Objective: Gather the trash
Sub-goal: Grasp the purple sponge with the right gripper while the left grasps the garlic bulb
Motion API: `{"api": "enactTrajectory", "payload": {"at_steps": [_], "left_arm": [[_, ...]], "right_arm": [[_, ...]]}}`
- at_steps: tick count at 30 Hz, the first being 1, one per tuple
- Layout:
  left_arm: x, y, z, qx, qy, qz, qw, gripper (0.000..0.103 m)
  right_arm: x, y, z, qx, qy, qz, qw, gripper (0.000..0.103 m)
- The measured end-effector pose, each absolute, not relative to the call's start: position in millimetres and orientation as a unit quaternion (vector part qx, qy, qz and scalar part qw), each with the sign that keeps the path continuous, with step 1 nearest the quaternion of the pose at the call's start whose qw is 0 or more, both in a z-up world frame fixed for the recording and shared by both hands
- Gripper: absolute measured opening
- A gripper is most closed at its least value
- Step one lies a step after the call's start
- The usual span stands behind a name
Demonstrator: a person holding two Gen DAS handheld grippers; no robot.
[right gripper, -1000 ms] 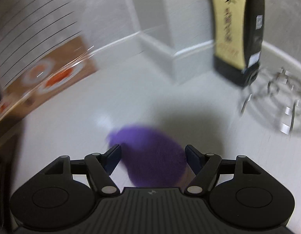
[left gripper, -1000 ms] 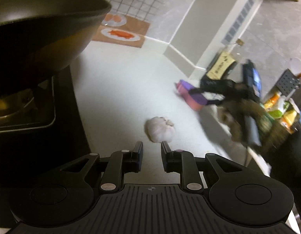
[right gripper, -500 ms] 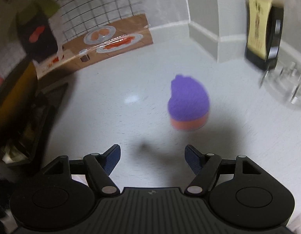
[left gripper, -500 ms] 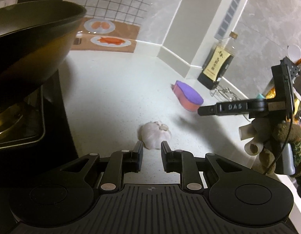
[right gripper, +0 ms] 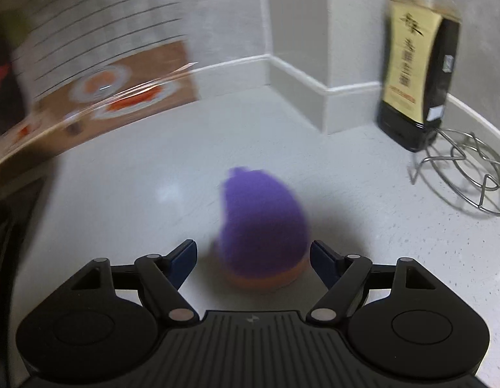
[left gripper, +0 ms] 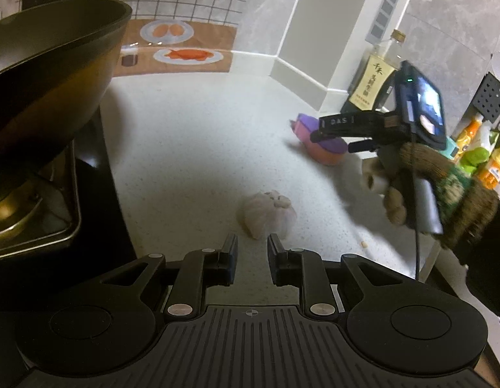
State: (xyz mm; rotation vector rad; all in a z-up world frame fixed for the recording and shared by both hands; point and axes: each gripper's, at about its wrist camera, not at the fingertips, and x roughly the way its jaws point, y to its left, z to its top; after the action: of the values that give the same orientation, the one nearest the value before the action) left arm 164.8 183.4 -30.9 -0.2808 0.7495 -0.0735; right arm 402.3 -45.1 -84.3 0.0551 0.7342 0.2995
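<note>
A pale garlic bulb [left gripper: 269, 215] lies on the white counter [left gripper: 191, 148], just beyond the tips of my left gripper [left gripper: 251, 252]. Its jaws stand a narrow gap apart with nothing between them. A purple-topped, orange-bottomed sponge [right gripper: 263, 220] rests farther right, near the wall corner. My right gripper [right gripper: 253, 253] is around its near end; the jaws are opening and the pads stand clear of the sponge on both sides. In the left wrist view the right gripper [left gripper: 327, 135] hangs over the sponge [left gripper: 331, 158], held by a gloved hand [left gripper: 428, 187].
A dark wok [left gripper: 49, 74] on a stove with a metal tray [left gripper: 56, 226] fills the left. A soy sauce bottle [right gripper: 418, 74] and a wire trivet [right gripper: 470, 177] stand right of the sponge. Colourful bottles [left gripper: 483, 148] sit at the far right. A small crumb [left gripper: 364, 243] lies near the counter edge.
My right gripper drew back from the sponge, then came forward again, so the sponge is between its tips, and its jaws stand wider. The left gripper rolled slightly; the garlic has not moved.
</note>
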Motion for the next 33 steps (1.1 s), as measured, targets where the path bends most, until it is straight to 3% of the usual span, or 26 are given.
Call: {"api": "enactTrajectory", "payload": {"at_steps": [6, 8, 9, 18, 24, 31, 33], "left_arm": [[166.3, 185.4, -32.8, -0.140, 0.373, -0.037, 0.916, 0.023], [168.0, 185.0, -32.9, -0.140, 0.375, -0.039, 0.916, 0.023], [168.8, 184.9, -33.0, -0.140, 0.375, -0.041, 0.915, 0.023], [179.7, 172.2, -34.6, -0.130, 0.365, -0.081, 0.918, 0.023], [193.0, 144.2, -30.1, -0.060, 0.356, -0.086, 0.929, 0.023], [220.0, 112.1, -39.7, 0.051, 0.342, -0.062, 0.936, 0.024], [222.7, 106.2, -46.3, 0.078, 0.342, -0.058, 0.935, 0.033]], "right_arm": [[423.5, -49.5, -96.5, 0.036, 0.375, 0.146, 0.915, 0.078], [420.5, -52.8, -95.3, 0.040, 0.375, 0.153, 0.913, 0.067], [417.0, -55.0, -93.9, 0.045, 0.377, 0.158, 0.912, 0.066], [318.2, -62.5, -69.5, 0.014, 0.347, 0.217, 0.912, 0.066], [254.9, -69.0, -88.7, -0.021, 0.336, 0.190, 0.922, 0.066], [243.3, -78.5, -113.3, -0.002, 0.349, 0.166, 0.922, 0.068], [241.5, -79.4, -114.3, 0.003, 0.349, 0.166, 0.922, 0.069]]}}
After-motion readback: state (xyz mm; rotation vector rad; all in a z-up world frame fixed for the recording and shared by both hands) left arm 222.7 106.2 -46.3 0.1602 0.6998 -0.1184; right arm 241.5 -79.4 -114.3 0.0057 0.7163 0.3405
